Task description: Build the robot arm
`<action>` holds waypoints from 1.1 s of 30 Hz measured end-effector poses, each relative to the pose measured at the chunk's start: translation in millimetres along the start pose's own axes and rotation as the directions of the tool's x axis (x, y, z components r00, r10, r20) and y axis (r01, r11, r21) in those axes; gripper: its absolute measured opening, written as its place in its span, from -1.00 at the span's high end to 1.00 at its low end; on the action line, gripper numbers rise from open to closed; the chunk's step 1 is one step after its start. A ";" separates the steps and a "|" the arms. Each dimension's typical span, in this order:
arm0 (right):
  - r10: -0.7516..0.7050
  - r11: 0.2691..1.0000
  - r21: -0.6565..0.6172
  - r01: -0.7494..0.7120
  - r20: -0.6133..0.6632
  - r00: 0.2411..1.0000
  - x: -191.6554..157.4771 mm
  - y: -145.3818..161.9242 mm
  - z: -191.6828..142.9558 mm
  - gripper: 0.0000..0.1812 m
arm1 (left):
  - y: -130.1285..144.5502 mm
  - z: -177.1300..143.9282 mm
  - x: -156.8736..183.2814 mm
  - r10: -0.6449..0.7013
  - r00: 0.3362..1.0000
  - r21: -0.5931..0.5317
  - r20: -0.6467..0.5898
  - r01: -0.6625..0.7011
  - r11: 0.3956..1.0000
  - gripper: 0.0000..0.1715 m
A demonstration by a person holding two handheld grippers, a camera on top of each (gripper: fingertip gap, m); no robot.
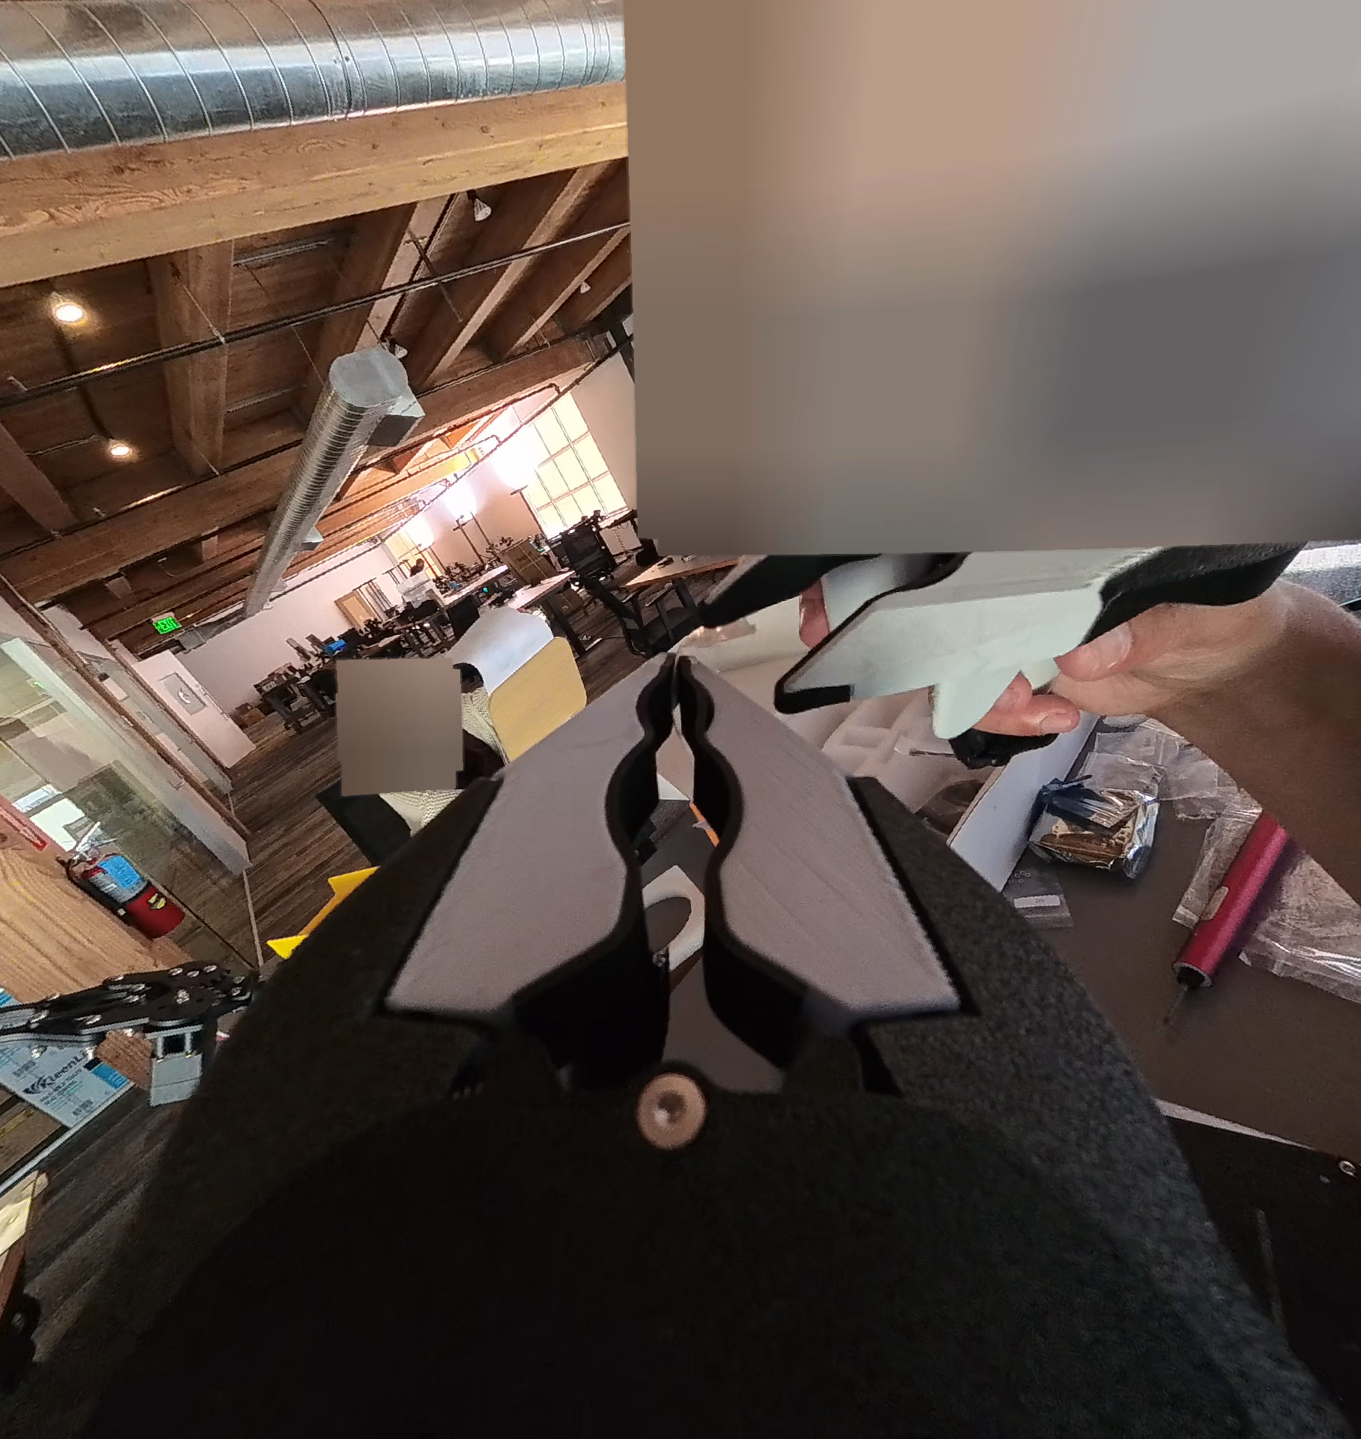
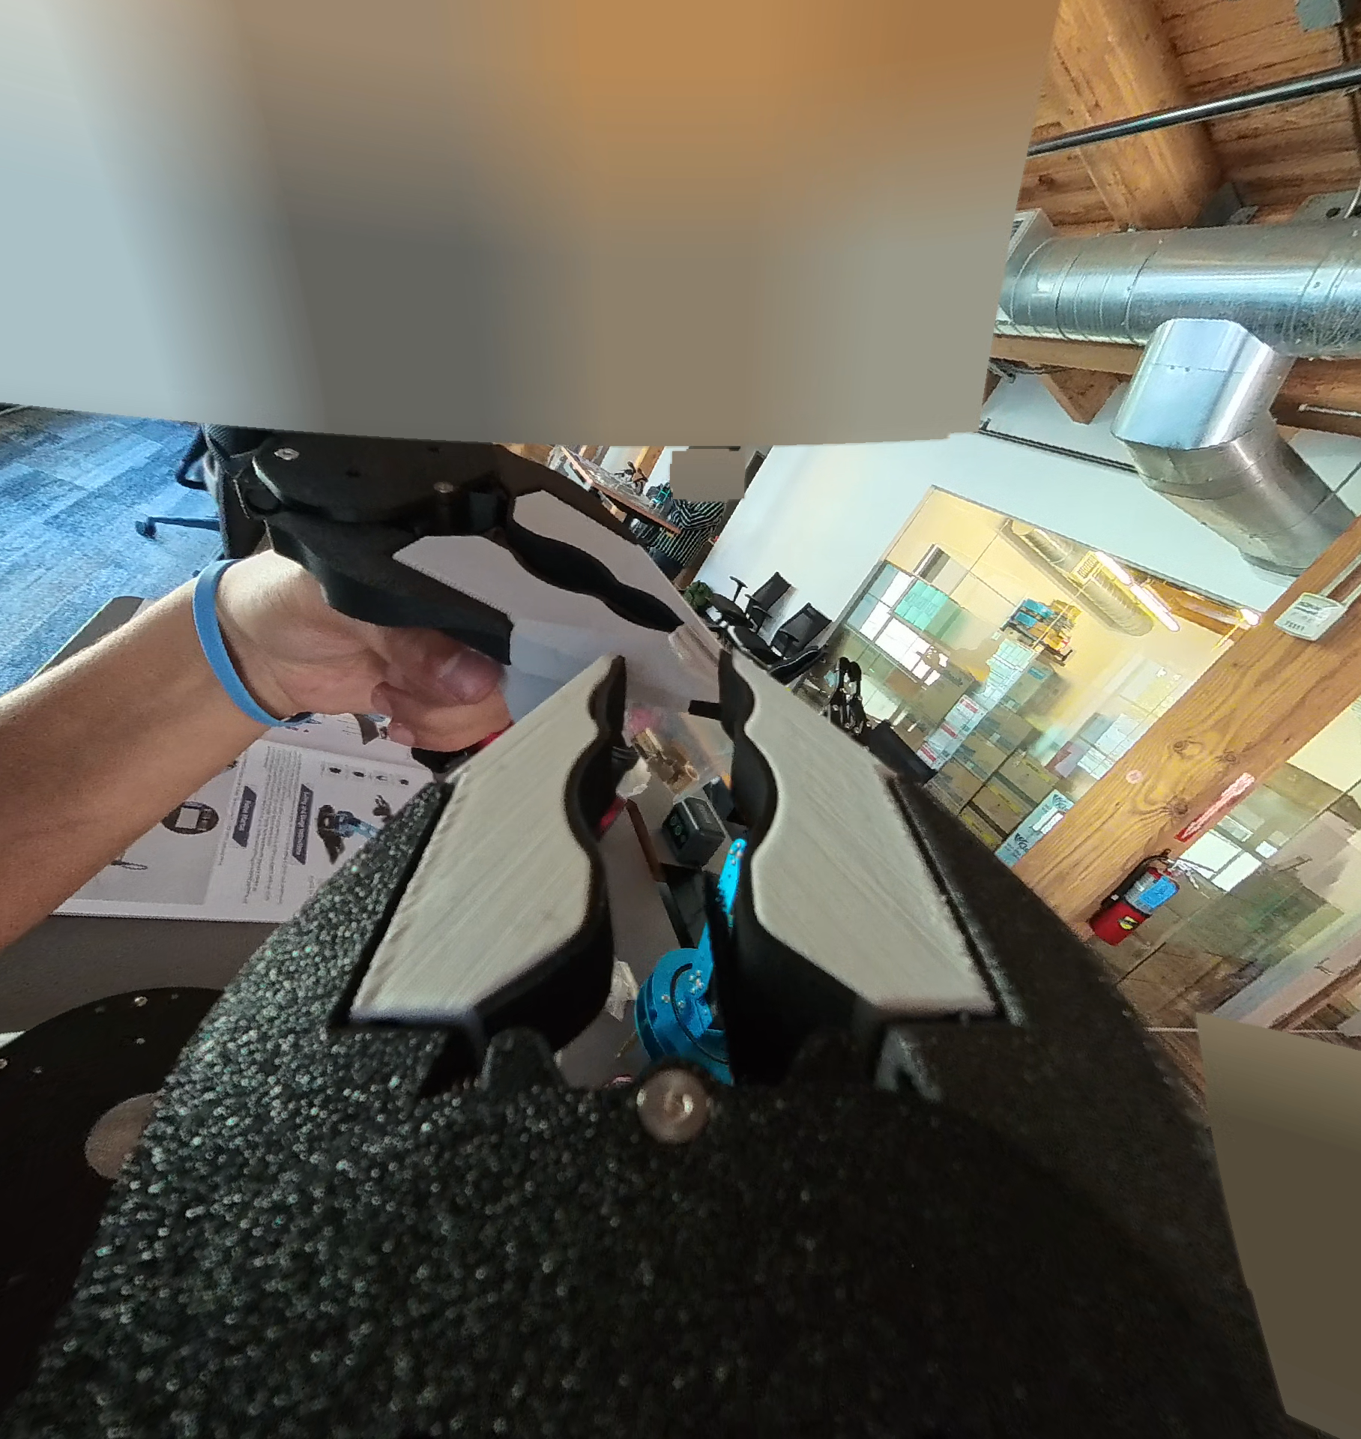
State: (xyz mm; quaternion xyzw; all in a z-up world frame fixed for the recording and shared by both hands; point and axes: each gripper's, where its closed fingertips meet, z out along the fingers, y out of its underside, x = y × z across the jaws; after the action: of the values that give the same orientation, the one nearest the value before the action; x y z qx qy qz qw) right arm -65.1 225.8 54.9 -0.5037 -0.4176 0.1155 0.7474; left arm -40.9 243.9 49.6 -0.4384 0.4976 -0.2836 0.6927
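My left gripper (image 1: 677, 671) is raised off the table with its jaws closed tip to tip. A small pale translucent bit shows at the tips; I cannot tell if it is pinched. My right gripper (image 2: 673, 676) is open, jaws a short way apart, and nothing is between them. The two grippers point at each other, tips nearly touching. The left gripper (image 2: 673, 623) shows in the right wrist view, held by a hand with a blue wristband (image 2: 222, 646). The right gripper (image 1: 740, 656) shows in the left wrist view, held by a hand (image 1: 1129, 670).
On the dark table (image 1: 1207, 1074) lie a red cylindrical tool (image 1: 1230, 895), a foil bag (image 1: 1098, 833), clear plastic bags (image 1: 1316, 927) and a white box (image 1: 1004, 802). A printed sheet (image 2: 272, 818), a black round plate (image 2: 31, 1090) and a blue metal assembly (image 2: 685, 989) lie below the right gripper. Only a small space, under 4 cm, lies between the two pairs of fingers.
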 end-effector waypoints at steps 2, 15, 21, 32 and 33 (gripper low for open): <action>0.011 1.000 -0.001 -0.011 0.009 1.000 -0.7 1.0 0.6 0.74 | -0.3 -0.3 -0.1 0.002 1.000 0.001 0.001 -0.002 1.000 1.00; 0.152 0.980 0.129 -0.149 -0.009 0.988 24.0 -15.3 -20.4 0.77 | 2.9 -6.2 17.5 0.079 0.993 0.002 -0.093 -0.079 0.997 1.00; 0.130 0.989 0.078 -0.129 -0.009 0.992 23.3 -4.7 -17.6 0.76 | 2.9 -4.8 23.4 0.088 0.990 0.003 -0.113 -0.089 0.996 1.00; 0.107 0.993 0.049 -0.109 0.046 0.993 12.7 -0.5 -16.8 0.76 | 3.6 -5.4 19.3 0.074 0.992 0.000 -0.103 -0.074 0.997 1.00; 0.106 0.993 0.048 -0.108 0.049 0.993 12.1 -0.2 -16.6 0.76 | 3.6 -5.5 19.6 0.075 0.992 0.000 -0.104 -0.076 0.997 1.00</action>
State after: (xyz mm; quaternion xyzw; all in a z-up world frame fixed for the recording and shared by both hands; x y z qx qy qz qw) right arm -45.4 222.0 58.8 -0.5035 -0.4044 0.1774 0.7426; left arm -39.5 227.5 37.1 -0.4053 0.5496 -0.2786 0.6754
